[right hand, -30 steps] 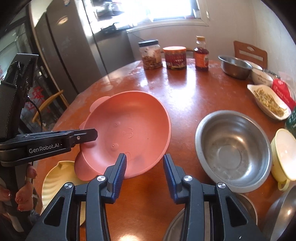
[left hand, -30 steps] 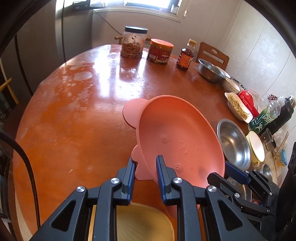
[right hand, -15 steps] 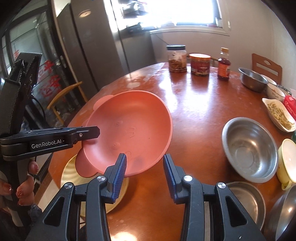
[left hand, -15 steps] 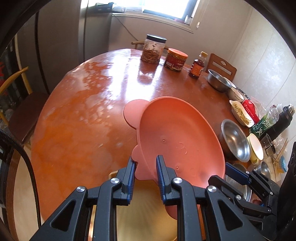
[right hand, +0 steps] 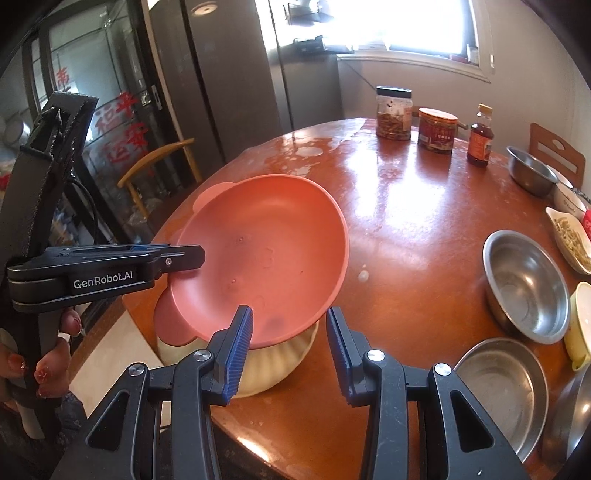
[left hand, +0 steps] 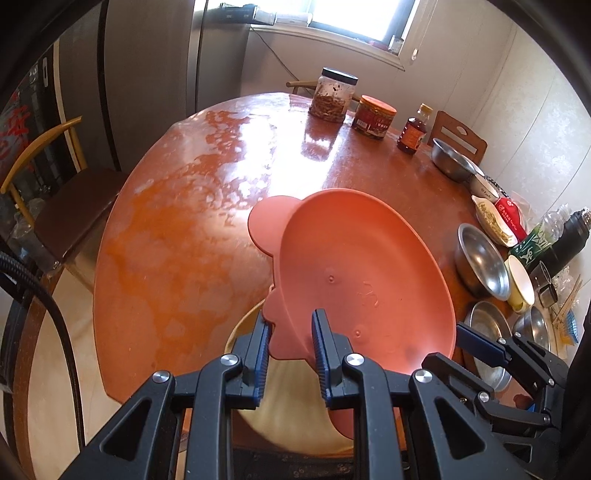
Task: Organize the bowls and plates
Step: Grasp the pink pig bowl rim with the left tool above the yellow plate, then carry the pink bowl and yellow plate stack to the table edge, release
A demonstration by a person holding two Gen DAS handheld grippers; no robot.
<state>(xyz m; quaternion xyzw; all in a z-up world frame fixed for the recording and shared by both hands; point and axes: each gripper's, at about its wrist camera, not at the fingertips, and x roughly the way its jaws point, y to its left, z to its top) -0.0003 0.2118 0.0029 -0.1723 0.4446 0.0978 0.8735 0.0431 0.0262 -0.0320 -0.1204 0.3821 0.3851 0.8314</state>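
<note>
Where left fingers (left hand: 260, 354) pinch: pink plate (left hand: 354, 280) rim.

A round reddish-brown table (left hand: 192, 229) with a glossy, blotchy top fills the room's middle. Beyond its far edge a bright window (right hand: 417, 26) pours glare across the wood (the panes are washed out white). Left of the table stands a tall grey refrigerator (right hand: 229, 74), and nearer, a yellow-framed chair with a dark seat (left hand: 70, 210). Behind the table's right side a wooden chair back (left hand: 458, 136) leans against pale patterned wall (left hand: 532, 122). Under the table's left edge lies light tiled floor (left hand: 51, 354).
</note>
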